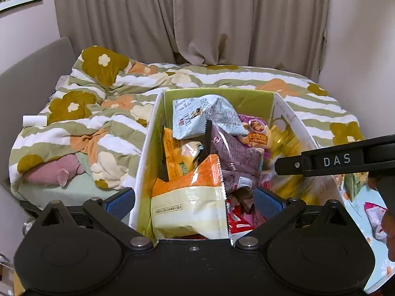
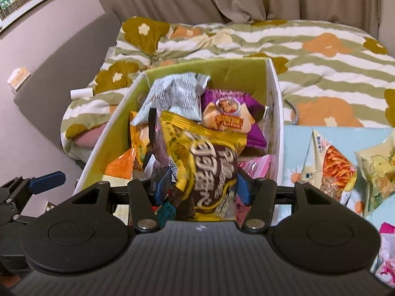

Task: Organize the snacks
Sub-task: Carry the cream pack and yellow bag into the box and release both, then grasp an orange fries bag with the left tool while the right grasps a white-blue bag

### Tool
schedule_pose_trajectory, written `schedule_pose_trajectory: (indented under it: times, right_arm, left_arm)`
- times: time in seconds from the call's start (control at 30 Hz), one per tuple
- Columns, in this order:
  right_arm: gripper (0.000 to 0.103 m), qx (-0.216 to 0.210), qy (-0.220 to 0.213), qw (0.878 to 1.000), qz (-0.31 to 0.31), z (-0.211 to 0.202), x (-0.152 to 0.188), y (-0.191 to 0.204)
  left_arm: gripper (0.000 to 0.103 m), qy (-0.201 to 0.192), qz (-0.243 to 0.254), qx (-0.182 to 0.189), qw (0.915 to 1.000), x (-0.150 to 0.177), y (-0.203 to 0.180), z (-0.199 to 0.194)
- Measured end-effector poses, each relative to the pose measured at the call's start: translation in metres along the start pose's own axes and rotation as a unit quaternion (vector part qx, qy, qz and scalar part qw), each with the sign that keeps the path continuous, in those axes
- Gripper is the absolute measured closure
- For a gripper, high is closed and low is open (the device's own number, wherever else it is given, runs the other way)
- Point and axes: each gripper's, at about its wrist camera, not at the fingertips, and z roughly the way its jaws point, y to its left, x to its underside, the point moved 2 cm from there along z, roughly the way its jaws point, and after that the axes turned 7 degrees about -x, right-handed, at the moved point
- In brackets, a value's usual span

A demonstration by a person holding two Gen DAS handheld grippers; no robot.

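A white box with a green lining (image 1: 144,148) (image 2: 275,93) stands against the bed and holds several snack bags. My left gripper (image 1: 192,201) is open; its blue pads straddle the box's near left wall, with an orange-and-cream bag (image 1: 190,197) between them. My right gripper (image 2: 202,185) is shut on a yellow-and-brown snack bag (image 2: 209,157) and holds it over the box. In the left wrist view the right gripper's black finger (image 1: 333,160) reaches in from the right above a blurred yellow bag (image 1: 284,143). A grey-blue bag (image 1: 205,113) (image 2: 177,93) and a purple bag (image 2: 234,108) lie deeper in.
A light blue surface (image 2: 296,153) right of the box carries more snack bags (image 2: 330,165) (image 2: 377,167). A bed with a floral striped duvet (image 1: 98,113) (image 2: 321,56) lies behind. A white tube (image 1: 34,120) lies on the duvet. Curtains (image 1: 197,17) hang at the back.
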Motion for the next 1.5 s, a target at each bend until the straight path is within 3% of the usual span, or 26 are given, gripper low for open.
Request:
schedule_pose_trajectory:
  times: [0.03, 0.07, 0.47, 0.63, 0.83, 1.17, 1.33, 1.5]
  right_arm:
    - [0.022, -0.004, 0.000, 1.000, 0.003, 0.001, 0.000, -0.001]
    - [0.001, -0.005, -0.003, 1.000, 0.005, 0.001, 0.001, -0.002]
    - [0.000, -0.007, -0.056, 0.998, -0.008, -0.020, 0.001, -0.004]
    - [0.000, -0.010, -0.078, 0.997, -0.012, -0.037, 0.000, -0.006]
    - [0.000, -0.003, -0.113, 0.994, 0.005, -0.073, 0.003, -0.013]
    - [0.000, 0.081, -0.146, 0.985, 0.044, -0.148, 0.025, -0.055]
    - [0.000, 0.113, -0.154, 0.979, 0.064, -0.175, 0.034, -0.091]
    - [0.000, 0.136, -0.161, 0.974, 0.077, -0.195, 0.033, -0.137]
  left_arm:
    - [0.000, 0.001, -0.001, -0.002, 1.0000, 0.001, 0.000, 0.000]
    - [0.000, 0.002, -0.002, -0.003, 1.0000, 0.001, 0.001, 0.001]
    - [0.000, 0.007, -0.018, -0.013, 0.9997, 0.002, 0.002, -0.006]
    - [0.000, -0.013, -0.009, -0.015, 0.9998, -0.006, -0.005, -0.022]
    - [0.000, -0.038, 0.010, 0.012, 0.9992, -0.014, -0.019, -0.041]
    - [0.000, -0.066, 0.050, 0.097, 0.9918, -0.019, -0.071, -0.056]
    - [0.000, -0.069, 0.065, 0.118, 0.9885, -0.024, -0.108, -0.061]
    - [0.000, -0.068, 0.073, 0.116, 0.9883, -0.029, -0.152, -0.057]
